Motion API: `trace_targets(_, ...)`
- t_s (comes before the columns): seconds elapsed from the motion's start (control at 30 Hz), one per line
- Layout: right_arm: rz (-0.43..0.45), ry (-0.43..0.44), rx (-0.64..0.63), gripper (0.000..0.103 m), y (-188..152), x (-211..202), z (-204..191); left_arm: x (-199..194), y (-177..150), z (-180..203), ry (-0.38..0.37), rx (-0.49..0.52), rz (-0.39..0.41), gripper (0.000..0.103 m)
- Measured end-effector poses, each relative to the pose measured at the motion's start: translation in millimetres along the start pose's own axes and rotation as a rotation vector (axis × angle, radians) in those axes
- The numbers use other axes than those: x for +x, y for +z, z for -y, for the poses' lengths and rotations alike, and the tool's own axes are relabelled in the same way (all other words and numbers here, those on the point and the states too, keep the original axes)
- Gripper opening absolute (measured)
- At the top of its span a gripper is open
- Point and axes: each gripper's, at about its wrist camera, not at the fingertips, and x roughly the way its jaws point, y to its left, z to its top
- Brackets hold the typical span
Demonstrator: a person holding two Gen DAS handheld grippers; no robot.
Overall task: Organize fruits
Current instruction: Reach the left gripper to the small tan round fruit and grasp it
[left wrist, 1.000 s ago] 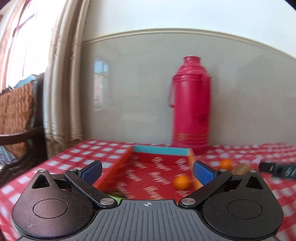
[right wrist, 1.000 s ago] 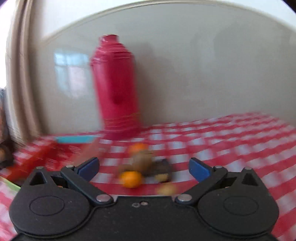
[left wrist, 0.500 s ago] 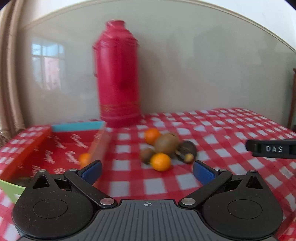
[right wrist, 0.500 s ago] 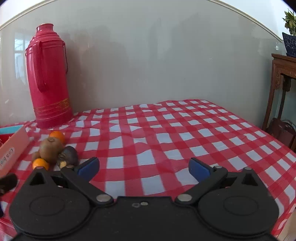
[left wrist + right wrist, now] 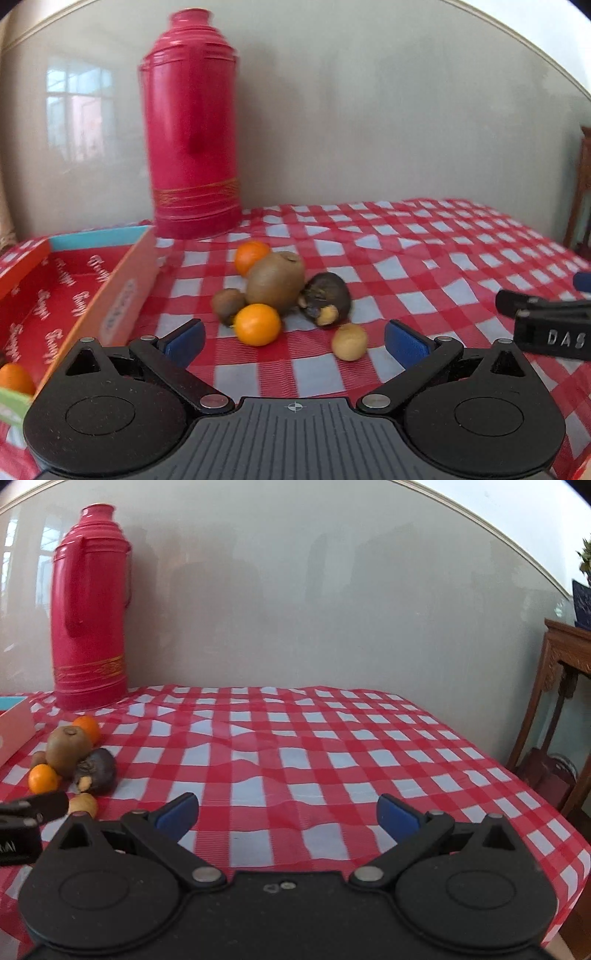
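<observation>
Left tool [image 5: 294, 341]: matte black body with two round lobes, ribbed centre plate bearing a small crosshair mark, silver pivot rivets, and blue pads [image 5: 184, 340] on black linkage arms. Right tool [image 5: 287, 814]: same black lobes, rivets and blue pads [image 5: 176, 813]; smooth centre plate with two small screws.

Left gripper [image 5: 293, 338] has swung right off the red box [image 5: 66, 291] and closed in on the fruit pile [image 5: 275, 282], now between its spread fingers; right gripper [image 5: 286, 812] has swung right off the pile onto bare tablecloth [image 5: 332, 746].
</observation>
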Motion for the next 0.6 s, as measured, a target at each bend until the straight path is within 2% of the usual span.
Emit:
trace_targets(0.07,-0.007,-0.006,0.012,0.097,0.1,1.8,5.4,6.1,1.0,6.6,-0.009,0.015,-0.015,0.097)
trace_targets(0.13,-0.01,-0.014,0.014,0.097,-0.7,3.1,8.9,12.3,1.9,13.4,-0.016,0.03,-0.032,0.081)
trace_targets(0.3,-0.014,-0.02,0.02,0.097,-2.2,4.5,15.6,21.3,4.4,24.6,-0.014,0.058,-0.055,0.073)
trace_targets(0.4,-0.014,-0.018,0.026,0.097,-2.4,3.9,19.1,26.8,4.3,27.1,-0.024,0.067,-0.088,0.059)
trace_targets(0.47,-0.013,-0.018,0.026,0.097,-2.5,3.3,19.6,30.1,3.4,29.2,-0.028,0.077,-0.112,0.043)
trace_targets(0.5,-0.014,-0.019,0.027,0.097,-2.7,3.1,19.4,31.1,2.8,28.9,-0.038,0.079,-0.124,0.031)
trace_targets(0.53,-0.015,-0.017,0.029,0.097,-2.7,2.8,19.6,30.8,2.9,28.4,-0.05,0.074,-0.126,0.026)
trace_targets(0.6,-0.018,-0.012,0.034,0.097,-2.6,3.0,18.9,30.7,2.5,29.1,-0.055,0.07,-0.124,0.025)
